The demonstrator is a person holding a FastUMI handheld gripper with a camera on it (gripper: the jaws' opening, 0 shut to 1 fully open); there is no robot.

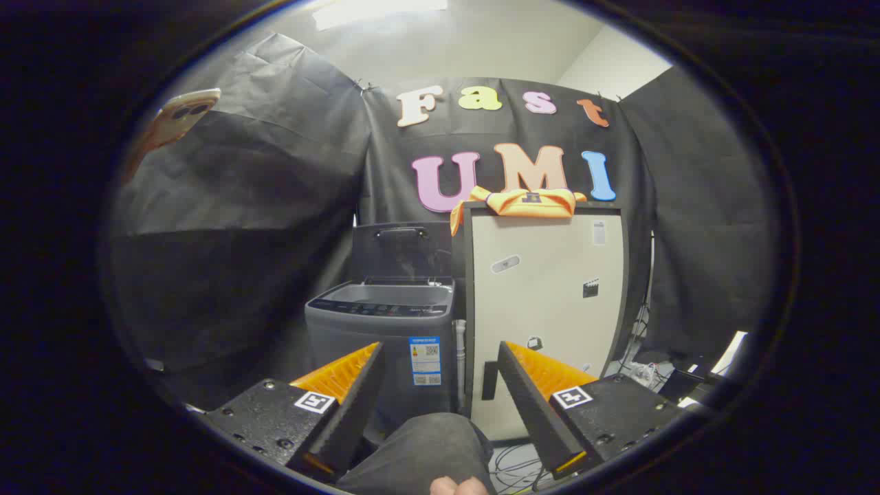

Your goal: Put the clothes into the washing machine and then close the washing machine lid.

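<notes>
Lying bunched on top of the cream cabinet (546, 302), one orange garment (526, 203) runs its long axis along the cabinet's top edge, a sleeve hanging over the corner toward the washing machine (381, 323). That single grey top-loader stands just beside the cabinet, its lid (401, 251) raised upright at the back; the drum's inside is hidden. The claw (440, 385) is spread wide, gripping nothing, both well short of the cabinet. What seems a trousered knee (419, 450) sits between the fingers.
</notes>
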